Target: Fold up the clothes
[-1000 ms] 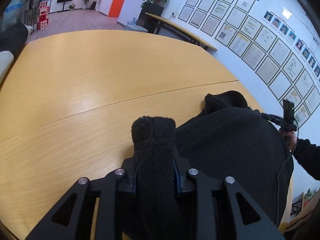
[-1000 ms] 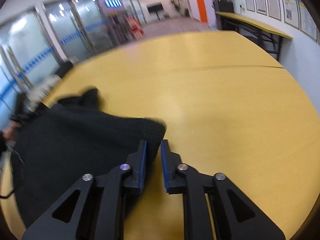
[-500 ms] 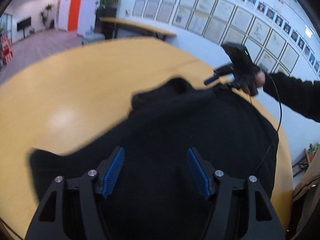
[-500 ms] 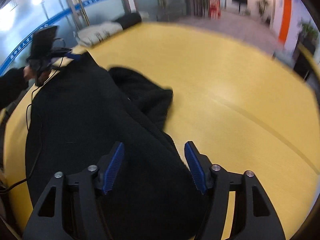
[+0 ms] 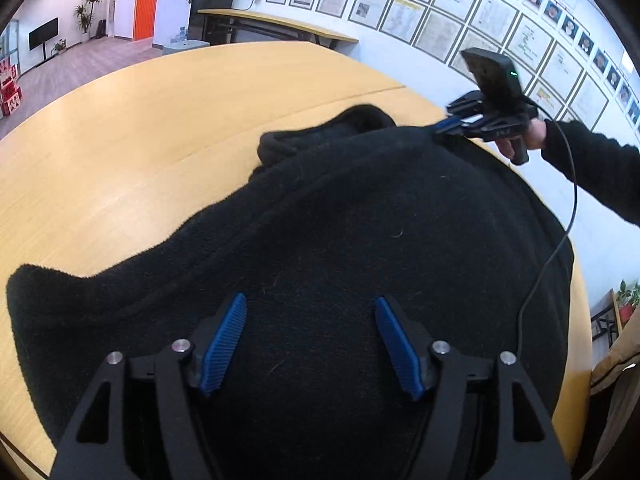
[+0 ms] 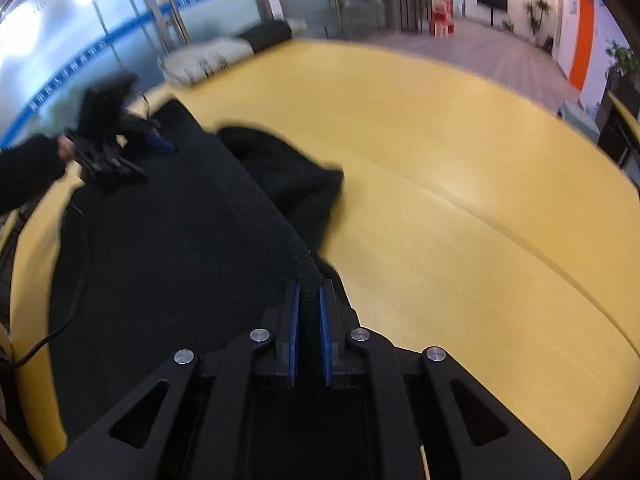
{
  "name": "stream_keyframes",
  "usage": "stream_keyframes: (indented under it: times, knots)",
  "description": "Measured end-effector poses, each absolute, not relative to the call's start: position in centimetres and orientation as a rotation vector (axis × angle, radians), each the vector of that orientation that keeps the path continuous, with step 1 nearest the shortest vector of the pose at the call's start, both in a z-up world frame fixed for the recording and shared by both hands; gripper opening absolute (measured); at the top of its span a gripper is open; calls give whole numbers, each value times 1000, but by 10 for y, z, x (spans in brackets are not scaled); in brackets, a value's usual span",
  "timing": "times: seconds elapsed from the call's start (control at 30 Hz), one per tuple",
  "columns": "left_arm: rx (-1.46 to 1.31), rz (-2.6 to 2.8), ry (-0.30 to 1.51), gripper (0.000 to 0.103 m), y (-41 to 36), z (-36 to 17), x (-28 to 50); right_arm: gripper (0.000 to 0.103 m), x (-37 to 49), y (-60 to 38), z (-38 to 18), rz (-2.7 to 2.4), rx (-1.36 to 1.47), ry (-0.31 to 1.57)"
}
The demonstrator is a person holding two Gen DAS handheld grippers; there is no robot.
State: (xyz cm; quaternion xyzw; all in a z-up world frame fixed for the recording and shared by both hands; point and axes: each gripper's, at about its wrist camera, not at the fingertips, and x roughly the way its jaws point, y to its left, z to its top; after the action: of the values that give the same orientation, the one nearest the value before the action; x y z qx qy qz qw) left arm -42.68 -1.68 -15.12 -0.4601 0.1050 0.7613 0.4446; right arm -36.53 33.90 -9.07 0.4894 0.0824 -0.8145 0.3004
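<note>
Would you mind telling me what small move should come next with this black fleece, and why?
Probably close the left gripper on the near edge of the black fleece. Its jaws stand open above the cloth, gripping nothing, while the right gripper is shut on the far edge, so a fold needs both ends held.

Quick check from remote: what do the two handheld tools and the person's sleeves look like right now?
Each tool, left tool and right tool, is a black frame with triangular cut-outs, silver round pins and ribbed blue finger pads. The right tool carries a black box with a small green light and trails a black cable. Both sleeves are black.
</note>
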Motion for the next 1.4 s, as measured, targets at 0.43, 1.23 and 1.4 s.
stream_keyframes:
  times: [0.43, 1.23, 1.4]
  knots:
    - [-1183, 2023, 156, 86, -54, -143, -346, 46, -268, 315, -86, -2199, 1283, 79]
    - [-919, 1844, 682, 84, -10, -110, -267, 74, -43, 307, -92, -2563, 1503, -896]
    - [-824, 1707, 754, 84, 47, -131, -275, 73, -60, 286, -111, -2666, 1296, -1104]
